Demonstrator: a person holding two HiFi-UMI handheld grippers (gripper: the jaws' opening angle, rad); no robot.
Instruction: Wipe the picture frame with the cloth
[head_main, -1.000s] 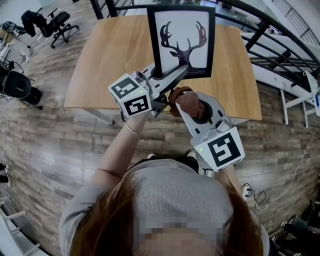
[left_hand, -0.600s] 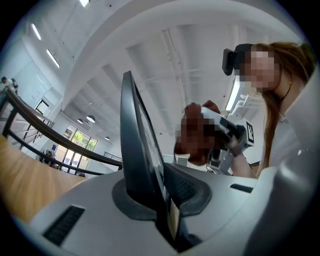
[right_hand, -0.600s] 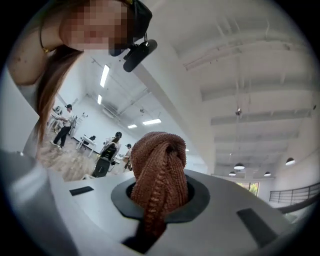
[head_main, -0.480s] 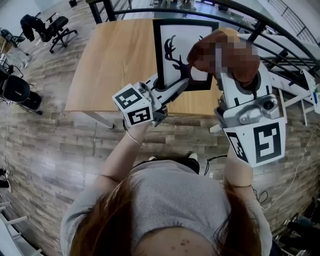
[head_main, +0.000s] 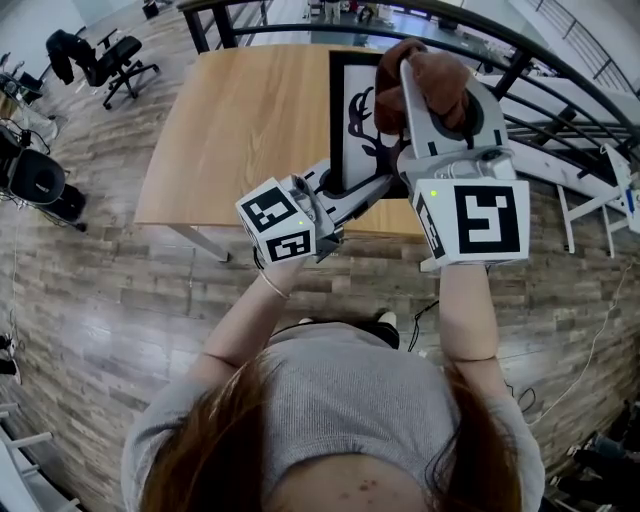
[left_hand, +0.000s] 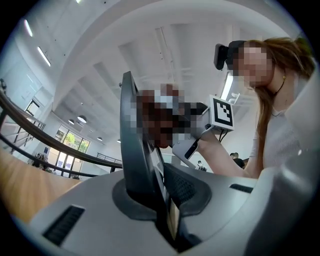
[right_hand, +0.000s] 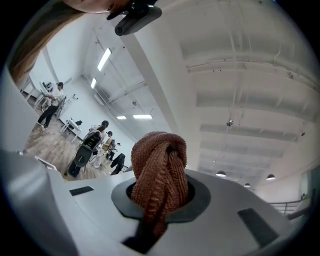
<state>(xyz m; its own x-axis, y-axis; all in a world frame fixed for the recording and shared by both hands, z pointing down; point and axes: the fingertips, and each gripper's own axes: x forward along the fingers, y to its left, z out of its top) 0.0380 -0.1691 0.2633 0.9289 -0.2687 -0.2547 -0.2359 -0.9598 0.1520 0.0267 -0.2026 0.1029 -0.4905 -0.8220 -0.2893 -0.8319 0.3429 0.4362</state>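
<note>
The person holds the picture frame (head_main: 352, 95) upright above the near edge of the wooden table (head_main: 230, 130). It is a black frame with a print of a deer's antlers. The left gripper (head_main: 347, 188) reaches up to the frame's bottom edge. In the left gripper view its jaws are closed on that edge, with the frame (left_hand: 131, 135) seen edge-on, rising from between them.

The right gripper (head_main: 430, 95) is raised to the right of the frame, with its marker cube nearer the person than the frame is. Its jaws are clamped on a bunched brown cloth (head_main: 420, 72). In the right gripper view the cloth (right_hand: 160, 170) bulges out as a knitted knot from between them. From the head view the cloth lies over the frame's upper right part. In the left gripper view it sits just beside the front face of the frame. A mosaic patch covers that spot, so it cannot be told whether the cloth touches the glass.

Left of the frame and beyond the table, an office chair (head_main: 105, 50) stands on the plank floor (head_main: 90, 290). A dark railing (head_main: 545, 55) curves past behind and to the right of the frame. In the right gripper view, far from the frame, several people (right_hand: 97, 137) stand among chairs.
</note>
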